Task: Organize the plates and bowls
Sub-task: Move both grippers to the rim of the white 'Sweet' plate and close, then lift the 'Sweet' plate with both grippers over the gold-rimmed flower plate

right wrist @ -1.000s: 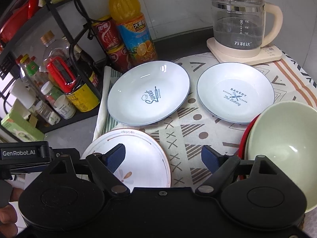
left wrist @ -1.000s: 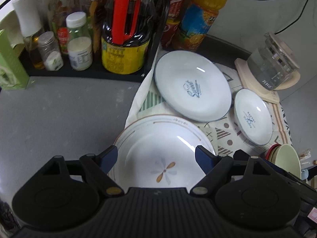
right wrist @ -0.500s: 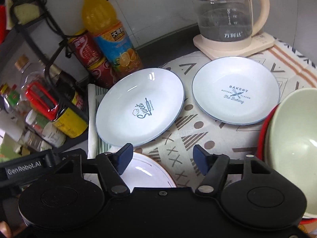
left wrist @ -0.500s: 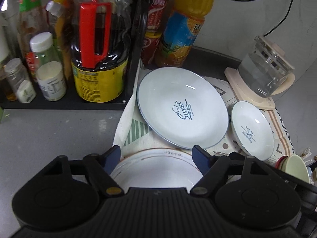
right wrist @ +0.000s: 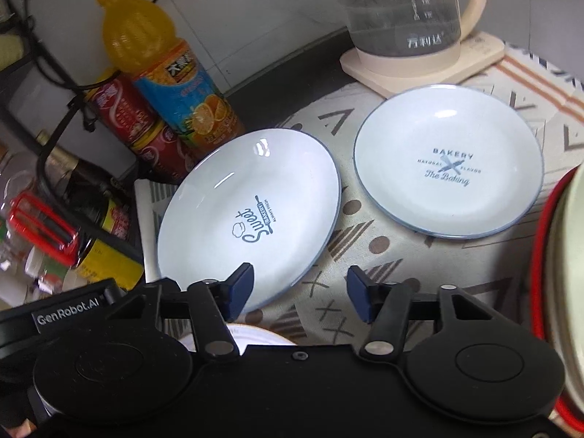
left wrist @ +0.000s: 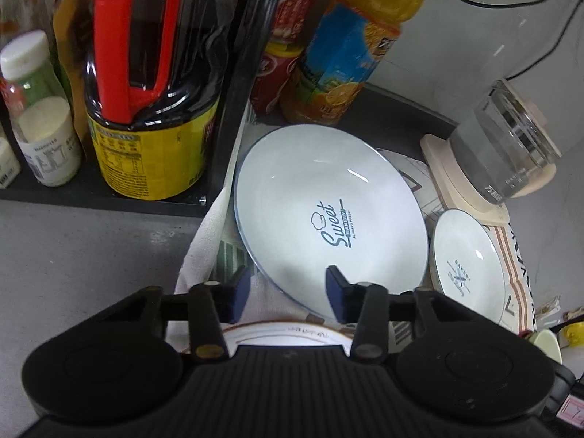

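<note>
Evidently nothing has been stacked yet. The Sweet plate lies flat on the patterned cloth, and the Bakery plate is set just beside it, apart. A flower plate is seen only as a rim under the gripper bodies, and a pale green bowl rests inside a red one at the right edge.

The left gripper is closing, and the near rim of the Sweet plate is seen between its blue pads, not yet pressed. The right gripper is closing too, half open over cloth, with nothing held. All gathering is judged still to be done.
</note>
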